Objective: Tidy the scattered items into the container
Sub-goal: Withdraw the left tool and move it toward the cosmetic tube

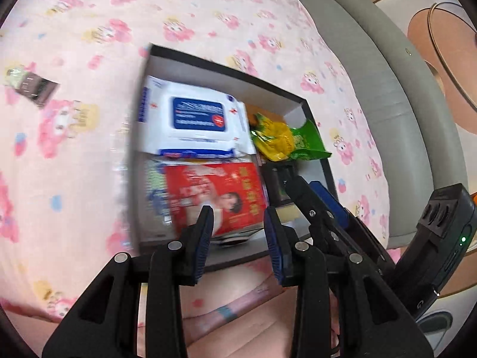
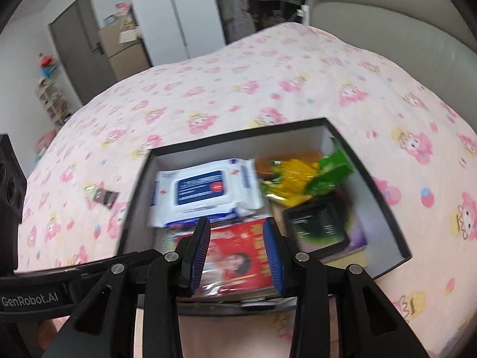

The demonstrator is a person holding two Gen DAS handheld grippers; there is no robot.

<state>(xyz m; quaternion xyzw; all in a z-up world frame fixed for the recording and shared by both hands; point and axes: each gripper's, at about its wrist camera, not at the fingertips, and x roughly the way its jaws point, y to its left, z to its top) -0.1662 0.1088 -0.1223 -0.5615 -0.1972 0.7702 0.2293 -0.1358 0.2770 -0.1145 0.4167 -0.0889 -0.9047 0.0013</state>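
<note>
A black box with white inner walls [image 1: 229, 68] [image 2: 238, 135] sits on the pink bed cover. It holds a white wet-wipes pack [image 1: 193, 119] [image 2: 205, 191], a red packet [image 1: 214, 197] [image 2: 238, 256], yellow and green snack bags [image 1: 283, 140] [image 2: 307, 179] and a dark packet [image 2: 316, 223]. A small dark sachet [image 1: 32, 85] [image 2: 101, 197] lies on the cover left of the box. My left gripper [image 1: 238, 238] is open and empty over the box's near edge. My right gripper [image 2: 237, 253] is open and empty above the red packet; it also shows in the left wrist view [image 1: 304, 191].
The pink patterned bed cover [image 1: 89, 164] [image 2: 268, 89] spreads all around the box. A grey padded headboard [image 1: 387, 89] [image 2: 372, 15] runs along the right. A door, cardboard boxes and shelves [image 2: 89, 44] stand beyond the bed.
</note>
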